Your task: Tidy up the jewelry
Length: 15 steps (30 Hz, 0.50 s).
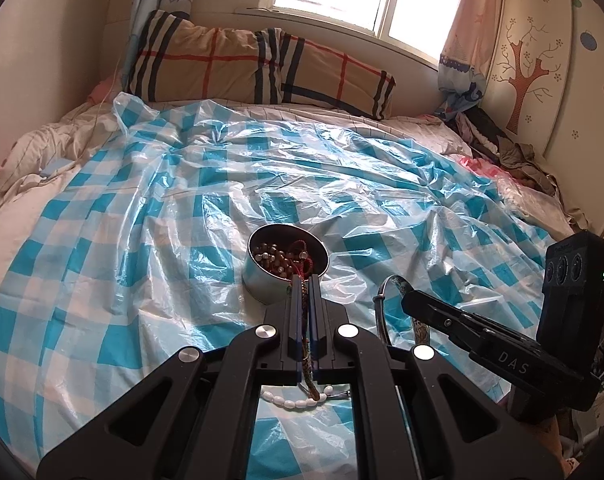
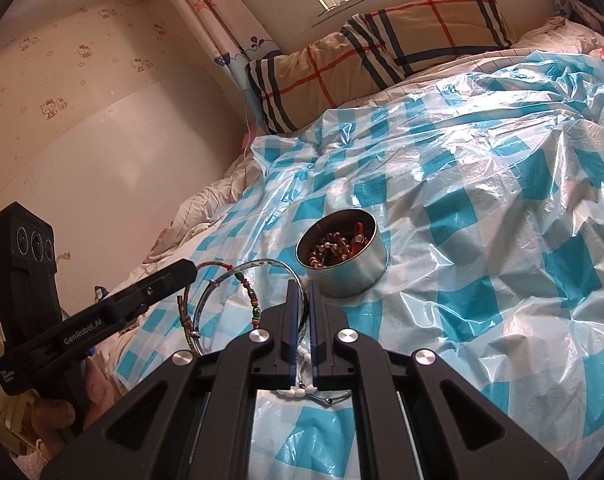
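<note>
A bed under a blue-checked plastic sheet [image 1: 150,200] fills the room. The left claw [image 1: 305,280] is clenched on a braided cord bracelet [image 1: 307,364]; the right claw [image 2: 301,286] grips a silver bangle [image 2: 238,276]. Just ahead stands a round tin [image 2: 342,258] holding beaded jewelry.

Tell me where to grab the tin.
Pinch the tin by its rim, coming straight down with one of the jaws inside and one outside. It stands upright and open with a thin, straight wall, and its round body is probably too wide to span.
</note>
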Tool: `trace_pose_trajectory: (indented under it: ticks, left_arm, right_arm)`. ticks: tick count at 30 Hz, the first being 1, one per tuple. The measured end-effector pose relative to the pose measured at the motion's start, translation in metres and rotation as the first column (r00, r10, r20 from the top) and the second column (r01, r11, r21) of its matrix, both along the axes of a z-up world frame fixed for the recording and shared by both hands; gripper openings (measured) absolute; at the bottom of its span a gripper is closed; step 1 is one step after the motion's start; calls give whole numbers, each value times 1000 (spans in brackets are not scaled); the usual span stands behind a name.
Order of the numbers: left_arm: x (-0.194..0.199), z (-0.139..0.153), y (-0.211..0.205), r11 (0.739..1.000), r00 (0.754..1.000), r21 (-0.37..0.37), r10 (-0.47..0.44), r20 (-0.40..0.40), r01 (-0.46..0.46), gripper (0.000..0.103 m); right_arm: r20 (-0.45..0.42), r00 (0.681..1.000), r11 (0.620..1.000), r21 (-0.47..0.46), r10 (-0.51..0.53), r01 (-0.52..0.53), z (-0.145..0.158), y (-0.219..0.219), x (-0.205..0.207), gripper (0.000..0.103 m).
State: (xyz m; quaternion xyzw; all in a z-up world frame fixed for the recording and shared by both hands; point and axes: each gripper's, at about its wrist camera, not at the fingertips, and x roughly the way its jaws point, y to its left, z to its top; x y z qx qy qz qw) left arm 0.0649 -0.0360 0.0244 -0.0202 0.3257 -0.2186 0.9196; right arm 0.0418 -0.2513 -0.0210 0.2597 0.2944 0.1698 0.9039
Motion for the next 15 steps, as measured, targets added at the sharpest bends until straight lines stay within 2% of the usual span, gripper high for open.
trace_pose_trajectory:
  ticks: [7,15]
  left_arm:
    - [-2,6,-1,1000,999,-6,23,35,-22,3]
    - [0,7,-1,999,998,-9,37,47,-37,3]
  right_arm:
    - [13,1000,997,82,-16,15,0,-9,0,6]
    - [25,1000,994,109,-16,13,2,-8,2,6]
